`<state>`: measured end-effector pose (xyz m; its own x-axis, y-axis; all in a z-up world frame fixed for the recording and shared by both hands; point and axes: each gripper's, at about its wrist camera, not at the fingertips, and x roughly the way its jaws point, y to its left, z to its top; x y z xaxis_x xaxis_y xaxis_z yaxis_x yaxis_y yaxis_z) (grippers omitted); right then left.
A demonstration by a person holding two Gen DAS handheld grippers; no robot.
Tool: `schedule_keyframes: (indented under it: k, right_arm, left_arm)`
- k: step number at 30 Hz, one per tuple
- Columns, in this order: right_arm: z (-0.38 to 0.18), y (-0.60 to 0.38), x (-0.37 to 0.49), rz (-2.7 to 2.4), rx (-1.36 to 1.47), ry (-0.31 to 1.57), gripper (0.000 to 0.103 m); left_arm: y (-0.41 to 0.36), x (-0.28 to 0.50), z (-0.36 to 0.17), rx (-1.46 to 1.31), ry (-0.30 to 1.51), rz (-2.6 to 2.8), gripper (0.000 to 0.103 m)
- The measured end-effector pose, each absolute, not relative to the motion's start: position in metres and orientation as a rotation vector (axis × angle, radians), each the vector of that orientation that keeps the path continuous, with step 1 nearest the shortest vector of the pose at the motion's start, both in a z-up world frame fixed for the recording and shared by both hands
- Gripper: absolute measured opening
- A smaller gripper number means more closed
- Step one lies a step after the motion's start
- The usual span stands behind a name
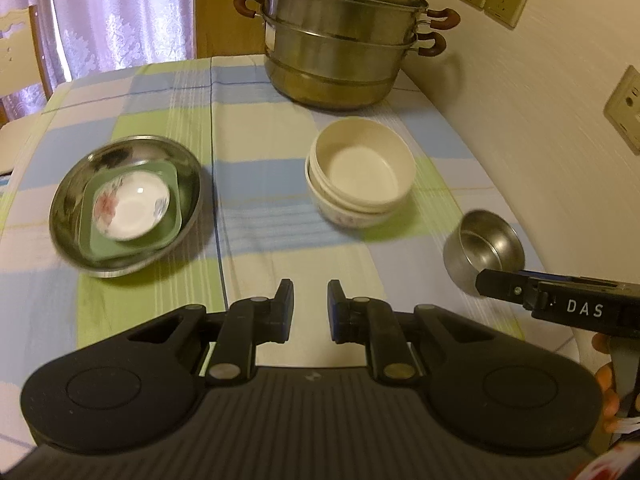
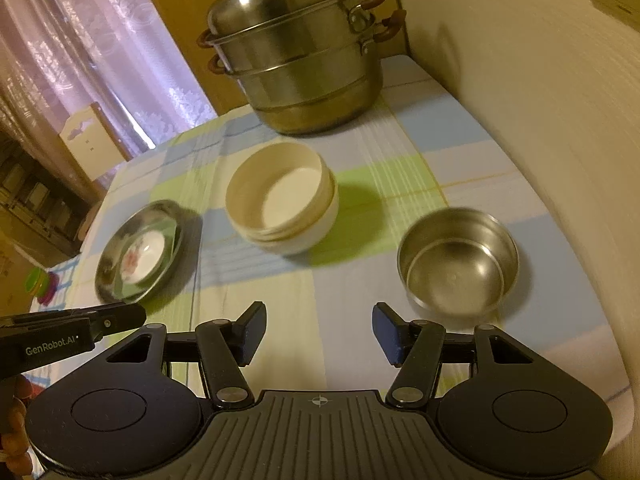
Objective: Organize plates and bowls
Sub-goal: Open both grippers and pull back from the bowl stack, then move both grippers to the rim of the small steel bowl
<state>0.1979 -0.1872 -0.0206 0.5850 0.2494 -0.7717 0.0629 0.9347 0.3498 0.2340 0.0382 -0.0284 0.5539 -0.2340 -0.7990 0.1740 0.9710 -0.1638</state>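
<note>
The left gripper (image 1: 310, 308) keeps its fingers narrow with nothing between them; the right gripper (image 2: 319, 332) spreads its fingers wide, also bare. Mid-frame on the checked desk (image 1: 248, 128) sit stacked cream bowls (image 1: 360, 176). At left, a steel plate (image 1: 126, 206) carries a green dish (image 1: 134, 208) and a floral saucer (image 1: 130, 206). At right stands a small steel bowl (image 2: 458, 260).

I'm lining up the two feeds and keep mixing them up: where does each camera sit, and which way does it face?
Left wrist: on the left gripper, looking down over the table at the metal dish; its own narrowly parted fingers show, the right gripper at right.
Right wrist: on the right gripper, facing the small steel bowl; its own open fingers show, a hand at left.
Shared: steamer pot, cream bowl stack.
</note>
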Motion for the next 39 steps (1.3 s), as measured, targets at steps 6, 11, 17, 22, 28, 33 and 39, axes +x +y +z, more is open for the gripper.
schedule_keyframes:
  k: [6, 11, 17, 22, 28, 33, 39]
  right_arm:
    - [-0.022, -0.189, 0.165, 0.134, 0.354, 0.957, 0.059]
    - [-0.023, -0.194, 0.141, 0.146, 0.344, 0.959, 0.059]
    - [-0.024, -0.198, 0.117, 0.156, 0.328, 0.948, 0.059]
    - [-0.022, -0.203, 0.101, 0.164, 0.308, 0.941, 0.059]
    - [-0.020, -0.214, 0.088, 0.167, 0.325, 0.943, 0.059]
    - [-0.019, -0.219, 0.080, 0.174, 0.317, 0.944, 0.059]
    - [-0.021, -0.223, 0.072, 0.175, 0.293, 0.948, 0.059]
  left_arm:
    - [0.035, 0.199, -0.027, -0.072, 0.958, -0.223, 0.015]
    - [0.031, 0.174, -0.027, -0.072, 0.965, -0.211, 0.015]
    - [0.021, 0.148, -0.025, -0.066, 0.952, -0.201, 0.015]
    - [0.013, 0.133, -0.022, -0.065, 0.941, -0.195, 0.015]
    - [0.002, 0.117, -0.018, -0.060, 0.925, -0.191, 0.015]
    - [-0.006, 0.106, -0.017, -0.057, 0.917, -0.186, 0.015]
    - [-0.013, 0.098, -0.017, -0.055, 0.911, -0.179, 0.015]
